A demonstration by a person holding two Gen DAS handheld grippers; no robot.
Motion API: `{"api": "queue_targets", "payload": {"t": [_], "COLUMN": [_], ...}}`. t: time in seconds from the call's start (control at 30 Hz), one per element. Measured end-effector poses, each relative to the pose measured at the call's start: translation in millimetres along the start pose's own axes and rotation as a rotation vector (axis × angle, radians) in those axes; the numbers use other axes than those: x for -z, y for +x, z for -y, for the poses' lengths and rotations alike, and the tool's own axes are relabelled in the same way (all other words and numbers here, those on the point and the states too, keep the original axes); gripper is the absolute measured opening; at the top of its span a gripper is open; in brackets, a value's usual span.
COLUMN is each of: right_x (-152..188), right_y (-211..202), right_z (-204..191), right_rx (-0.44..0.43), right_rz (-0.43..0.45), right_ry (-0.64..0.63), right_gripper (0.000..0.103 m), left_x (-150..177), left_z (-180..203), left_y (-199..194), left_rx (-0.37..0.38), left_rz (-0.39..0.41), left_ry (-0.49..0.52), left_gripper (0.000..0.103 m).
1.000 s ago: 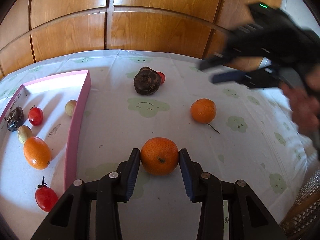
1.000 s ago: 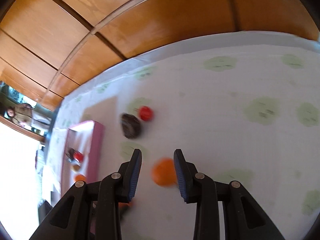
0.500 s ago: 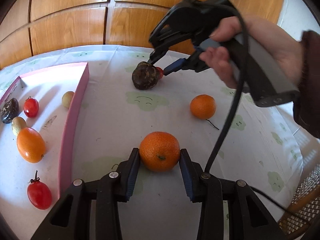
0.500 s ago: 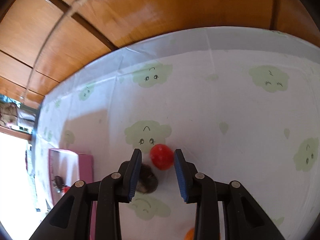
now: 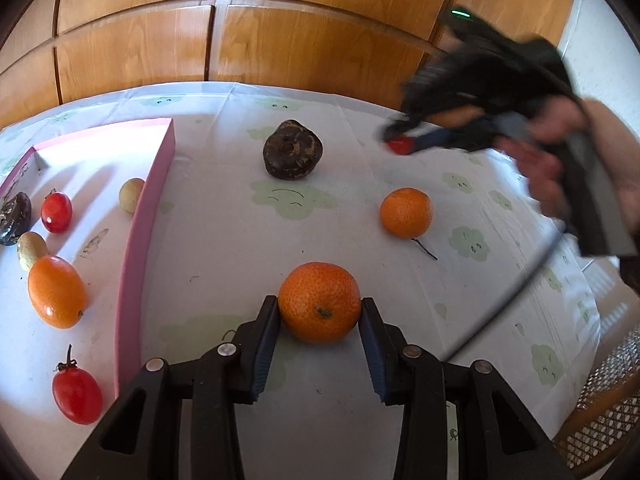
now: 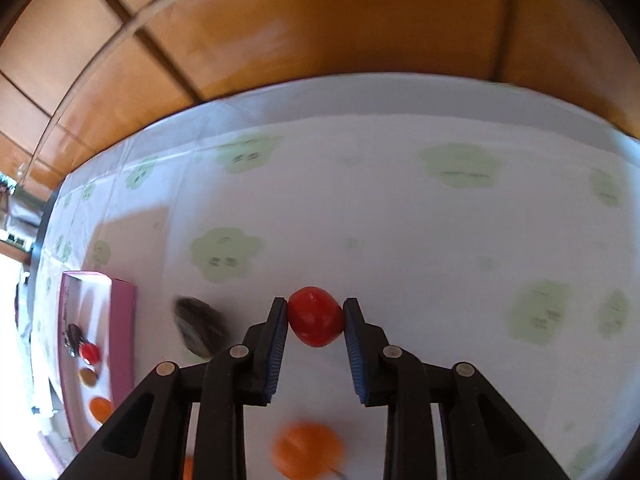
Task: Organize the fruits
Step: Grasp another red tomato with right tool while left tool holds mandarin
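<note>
So the pink tray (image 5: 136, 248) sits off to the left of everything, and it already has a bunch of stuff in it: an oval orange fruit (image 5: 56, 292), two red tomatoes (image 5: 76, 396), a couple of small yellowish fruits and a dark one at the far edge. That's the direction both loads have to go, I'd guess.

The left gripper (image 5: 319, 320) is basically right next to that tray. Its jaws are spread wide and sit around the big orange (image 5: 319, 302), one pad on each side of it. The left pad looks like it's touching the peel; on the right I honestly can't tell if there's a sliver of gap. The orange looks like it's resting on the tablecloth (image 5: 224, 248), so I'd call this bracketing rather than a real grip. It's round, so there's no long axis to worry about, just close and carry left over the tray wall.

Further out in the middle there's a dark lumpy fruit (image 5: 292, 156), and to the right of it a smaller orange (image 5: 406, 212) with a stem, both sitting loose.

The right gripper (image 6: 316, 322) is much farther from the tray, off at the right side. It's narrowed down and clenched on a small red tomato (image 6: 316, 322), both pads pressed into it. Its view is blurry, so it seems to be mid-swing. It has the long trip left, passing over the dark fruit to reach the tray.
</note>
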State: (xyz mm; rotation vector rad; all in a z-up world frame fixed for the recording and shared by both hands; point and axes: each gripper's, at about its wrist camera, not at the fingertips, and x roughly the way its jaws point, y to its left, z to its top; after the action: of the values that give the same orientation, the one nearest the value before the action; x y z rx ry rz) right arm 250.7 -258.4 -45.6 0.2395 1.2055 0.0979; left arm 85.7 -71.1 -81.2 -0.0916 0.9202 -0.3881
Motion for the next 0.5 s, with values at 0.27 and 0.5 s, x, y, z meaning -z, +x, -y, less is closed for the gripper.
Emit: {"api": "queue_targets", "payload": {"t": [0.27,0.5], "right_x": [64,99], "right_y": [-39,-36], "right_z": [91,111], "right_rx": [0.126,0.114], "right_rz": [-0.019,-0.032], "right_ry": [0.085,0.083], "right_gripper": [0.028,0.028], "left_x": [-4,-9], "left_z": [-5,-5], "left_y": [4,5], "left_rx": [0.045,0.060], "left_rz": [-0.017,-0.057], "left_ry": [-0.019,-0.061], "left_gripper": [0.049,0.054]}}
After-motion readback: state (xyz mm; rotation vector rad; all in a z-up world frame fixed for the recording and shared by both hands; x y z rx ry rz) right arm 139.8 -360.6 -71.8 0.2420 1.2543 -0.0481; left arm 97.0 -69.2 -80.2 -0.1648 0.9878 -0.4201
